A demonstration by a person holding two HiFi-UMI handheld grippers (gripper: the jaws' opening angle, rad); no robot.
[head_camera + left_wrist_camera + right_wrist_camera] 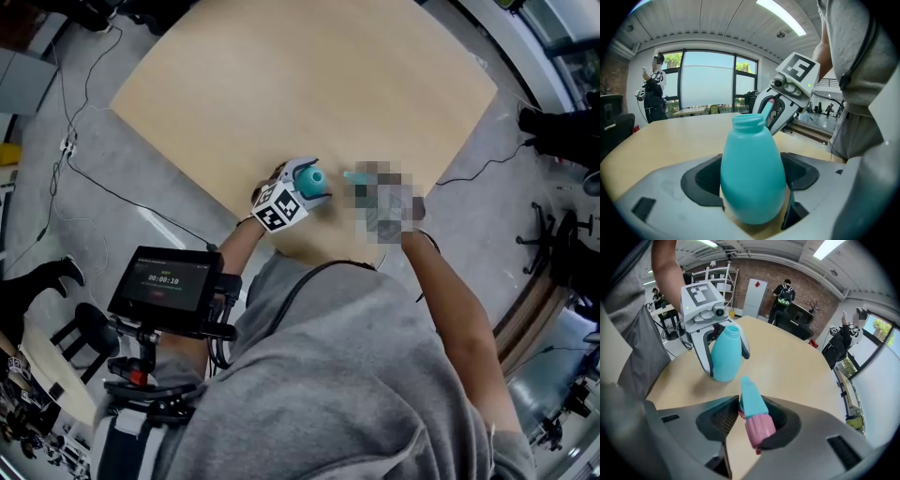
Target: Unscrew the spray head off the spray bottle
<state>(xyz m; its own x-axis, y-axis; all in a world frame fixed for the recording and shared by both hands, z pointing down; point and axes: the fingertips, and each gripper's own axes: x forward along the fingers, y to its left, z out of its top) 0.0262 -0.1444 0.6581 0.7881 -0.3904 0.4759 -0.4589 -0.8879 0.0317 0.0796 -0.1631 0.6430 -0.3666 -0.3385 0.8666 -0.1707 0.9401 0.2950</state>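
Note:
The teal bottle [752, 173] stands upright on the wooden table [309, 84], its threaded neck open and bare. My left gripper [752, 185] is shut on its belly; from above, bottle [312, 182] and left gripper [298, 194] sit near the table's front edge. The spray head [752, 411], a teal nozzle with a pink collar, is off the bottle and clamped in my right gripper [752, 420]. It hangs just right of the bottle [725, 357], a short gap apart. In the head view a mosaic patch hides most of the right gripper [384, 208].
A small screen [167, 281] on a rig hangs by the person's left side. Cables [84, 178] trail over the concrete floor left of the table. People [783, 294] stand far off in the room. Bare tabletop [787, 362] stretches beyond the bottle.

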